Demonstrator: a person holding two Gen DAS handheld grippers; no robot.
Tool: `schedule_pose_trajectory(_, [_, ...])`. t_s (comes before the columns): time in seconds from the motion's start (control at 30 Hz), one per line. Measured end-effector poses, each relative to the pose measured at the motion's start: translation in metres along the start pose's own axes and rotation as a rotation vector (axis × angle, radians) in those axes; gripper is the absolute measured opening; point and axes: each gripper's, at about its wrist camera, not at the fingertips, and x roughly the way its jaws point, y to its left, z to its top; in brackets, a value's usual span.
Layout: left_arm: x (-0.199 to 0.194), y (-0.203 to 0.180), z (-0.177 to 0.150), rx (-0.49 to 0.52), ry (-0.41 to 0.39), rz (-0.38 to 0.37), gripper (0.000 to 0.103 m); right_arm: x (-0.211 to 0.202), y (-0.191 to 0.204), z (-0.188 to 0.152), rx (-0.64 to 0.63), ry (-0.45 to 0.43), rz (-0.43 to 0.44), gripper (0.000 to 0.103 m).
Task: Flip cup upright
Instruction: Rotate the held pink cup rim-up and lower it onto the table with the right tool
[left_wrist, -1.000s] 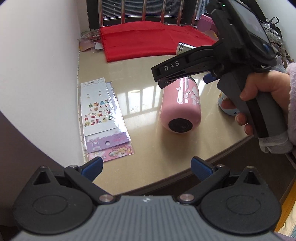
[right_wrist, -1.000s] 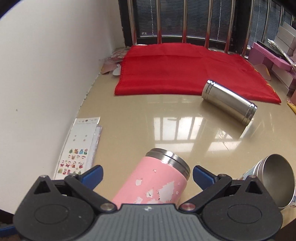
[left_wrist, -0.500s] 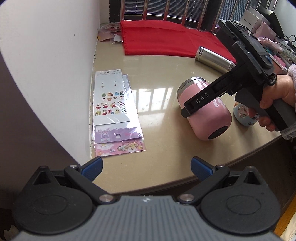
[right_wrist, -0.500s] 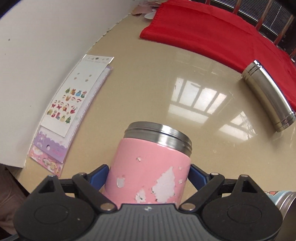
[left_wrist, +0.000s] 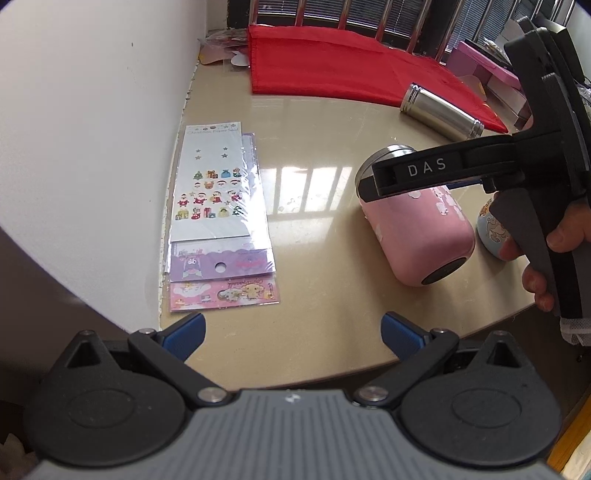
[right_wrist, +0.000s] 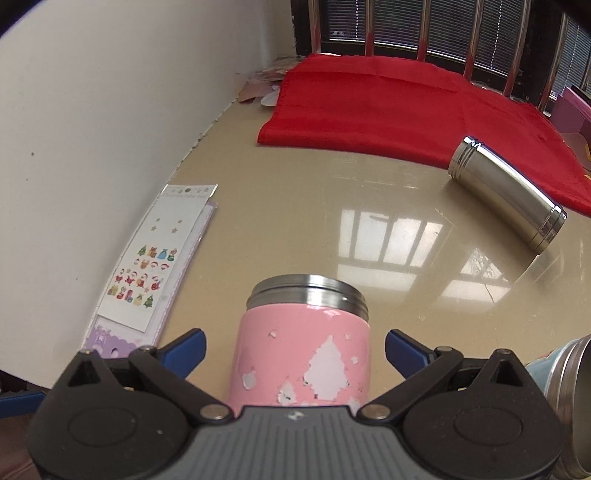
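A pink cup (left_wrist: 417, 229) with a steel rim lies on its side on the beige table (left_wrist: 314, 122), its dark base toward the table's front edge. In the right wrist view the cup (right_wrist: 303, 347) sits between the blue fingertips of my right gripper (right_wrist: 295, 345), with gaps on both sides; the jaws stand open. The right gripper (left_wrist: 424, 173) hangs over the cup's rim end in the left wrist view. My left gripper (left_wrist: 291, 332) is open and empty at the table's front edge, left of the cup.
A steel cup (right_wrist: 509, 192) lies on its side by a red cloth (right_wrist: 388, 99) at the back. Sticker sheets (left_wrist: 218, 214) lie along the white wall. A blue patterned cup (left_wrist: 491, 229) stands right of the pink cup. Pink boxes (left_wrist: 484, 66) are far right.
The right gripper's jaws, close against the pink cup half a second ago, now stand wider with gaps on both sides. The left gripper has come nearer the table.
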Motion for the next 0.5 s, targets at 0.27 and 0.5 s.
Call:
schedule_pose_trajectory(0.27, [0.018,-0.008,0.003,0.022,-0.042,0.020,0.103,0.007,-0.002,-0.004,-0.002,-0.010,-0.004,0.103])
schedule_pose_trajectory(0.5, [0.026,-0.011,0.001,0.096,-0.128,0.052,0.103,0.020,-0.004,0.000,0.021,0.047,-0.002,0.085])
